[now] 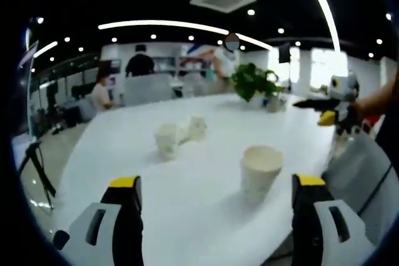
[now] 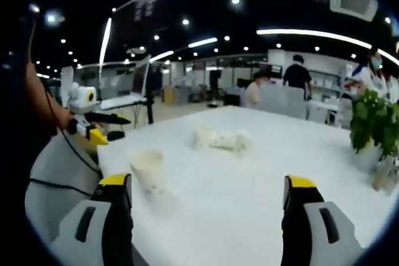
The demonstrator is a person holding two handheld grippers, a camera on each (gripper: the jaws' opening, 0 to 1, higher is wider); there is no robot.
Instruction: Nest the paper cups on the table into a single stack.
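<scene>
Office lights and desks stretch behind a long white counter (image 1: 112, 154), with people working at the far end and a green potted plant (image 1: 254, 81) standing near the far edge. From the left gripper view, the left tool (image 1: 217, 207) hangs above the near edge with its yellow-tipped jaws spread wide and nothing between them; a single upright white paper cup (image 1: 260, 171) stands just ahead, toward the right jaw, and a loose cluster of white paper cups (image 1: 179, 135) sits farther back, mid-counter. The right tool (image 1: 324, 111) shows over the counter's right edge; I cannot tell its gap there. From the right gripper view, its own jaws are parted and empty, the single cup near the left jaw and the cluster beyond. I'd judge these cups light, thin-walled and easily crushed or tipped, so a gentle pinch on the wall just below the rolled rim suits best.
</scene>
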